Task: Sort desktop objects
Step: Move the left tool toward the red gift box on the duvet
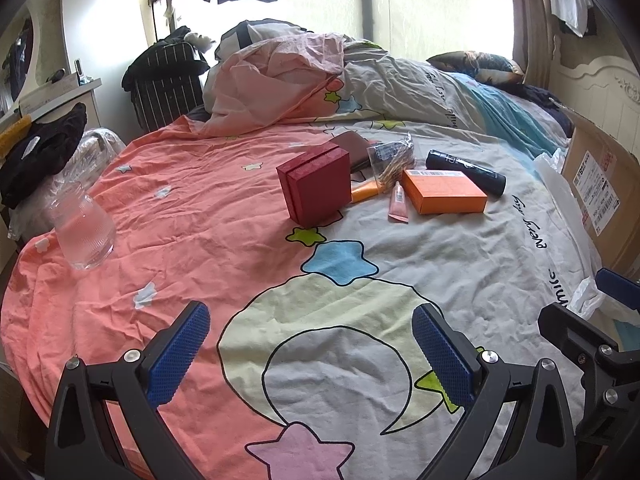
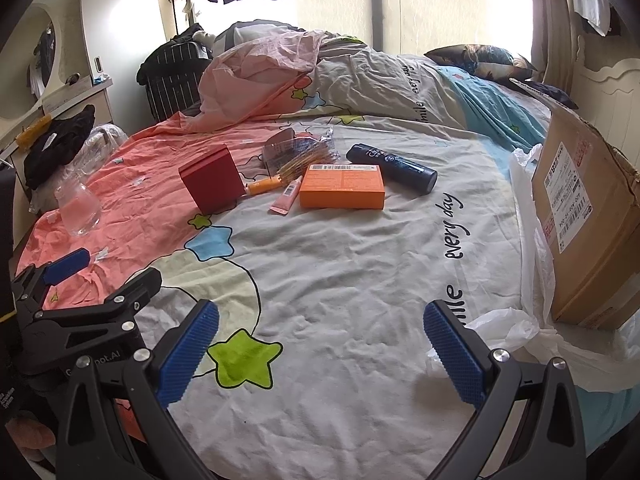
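Grippers, left (image 1: 312, 354) and right (image 2: 322, 350), both spread apart and empty; red box (image 1: 314, 188) and orange box (image 2: 342, 191) lie at twelve o'clock, well apart on the bed (image 2: 360, 272).

Cloth, card, glass and plastic on a rumpled bed

The sheet (image 2: 360, 280) is matt printed cotton, creased all over. On it the red box (image 2: 212, 184) looks like textured card, dull in finish; right of it the orange box (image 2: 342, 192) is smooth card with a slight sheen. Behind that the dark tube (image 2: 392, 168) is glossy plastic. Left of the red box stands a clear glass jar (image 1: 82, 228), ribbed low down. Pads (image 1: 178, 356) on the grippers are blue knurled rubber on matt black plastic, with bright metal screws.
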Action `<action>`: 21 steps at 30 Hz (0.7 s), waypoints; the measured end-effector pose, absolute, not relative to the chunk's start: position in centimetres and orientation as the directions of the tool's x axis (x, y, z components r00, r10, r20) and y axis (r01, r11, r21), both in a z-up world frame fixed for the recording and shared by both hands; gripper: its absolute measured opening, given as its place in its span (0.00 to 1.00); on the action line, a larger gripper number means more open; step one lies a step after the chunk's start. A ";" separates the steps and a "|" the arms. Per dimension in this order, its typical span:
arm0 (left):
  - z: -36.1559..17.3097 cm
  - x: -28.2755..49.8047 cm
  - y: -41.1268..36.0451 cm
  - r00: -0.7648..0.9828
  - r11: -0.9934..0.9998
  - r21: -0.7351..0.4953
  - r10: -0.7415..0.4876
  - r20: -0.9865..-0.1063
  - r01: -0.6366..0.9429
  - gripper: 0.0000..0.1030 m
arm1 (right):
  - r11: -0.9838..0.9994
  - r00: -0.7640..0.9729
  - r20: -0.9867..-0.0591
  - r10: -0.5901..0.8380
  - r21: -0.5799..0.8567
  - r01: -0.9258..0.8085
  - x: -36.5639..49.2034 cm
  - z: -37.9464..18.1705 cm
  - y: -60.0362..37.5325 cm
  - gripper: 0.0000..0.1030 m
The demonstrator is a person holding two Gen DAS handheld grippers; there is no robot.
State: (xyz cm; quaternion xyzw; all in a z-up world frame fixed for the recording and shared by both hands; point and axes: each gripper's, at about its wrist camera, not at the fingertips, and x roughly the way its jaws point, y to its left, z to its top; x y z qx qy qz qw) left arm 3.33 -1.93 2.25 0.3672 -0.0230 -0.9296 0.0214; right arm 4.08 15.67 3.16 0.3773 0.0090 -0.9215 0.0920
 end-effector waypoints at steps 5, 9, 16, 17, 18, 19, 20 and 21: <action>1.7 2.4 -2.1 -0.723 -0.996 0.085 -0.081 -0.686 0.032 1.00 | -0.982 -0.693 -0.701 -0.167 0.055 0.181 3.6 2.9 15.5 1.00; 0.8 1.3 -2.4 -0.702 -0.995 0.099 -0.094 -0.706 0.034 1.00 | -0.980 -0.688 -0.705 -0.173 0.056 0.189 3.0 2.6 15.2 1.00; 0.4 -0.2 -3.3 -0.689 -0.996 0.074 -0.083 -0.720 0.042 1.00 | -0.979 -0.669 -0.722 -0.176 0.055 0.199 1.0 1.9 14.7 1.00; 0.4 -0.5 -3.4 -0.689 -0.996 0.076 -0.087 -0.719 0.046 1.00 | -0.978 -0.666 -0.724 -0.179 0.060 0.197 0.7 1.7 14.7 1.00; 0.4 -0.7 -3.5 -0.690 -0.996 0.081 -0.091 -0.718 0.047 1.00 | -0.978 -0.663 -0.727 -0.182 0.066 0.197 0.3 1.6 14.8 1.00; 0.5 -0.9 -3.5 -0.693 -0.995 0.087 -0.096 -0.715 0.048 1.00 | -0.978 -0.658 -0.730 -0.185 0.071 0.196 -0.1 1.4 14.8 1.00; 0.5 -1.2 -3.6 -0.695 -0.994 0.094 -0.100 -0.712 0.047 1.00 | -0.978 -0.655 -0.733 -0.187 0.075 0.195 -0.5 1.3 14.9 1.00; 0.6 -1.5 -3.6 -0.697 -0.994 0.101 -0.103 -0.710 0.045 1.00 | -0.978 -0.651 -0.736 -0.188 0.079 0.194 -0.8 1.2 14.9 1.00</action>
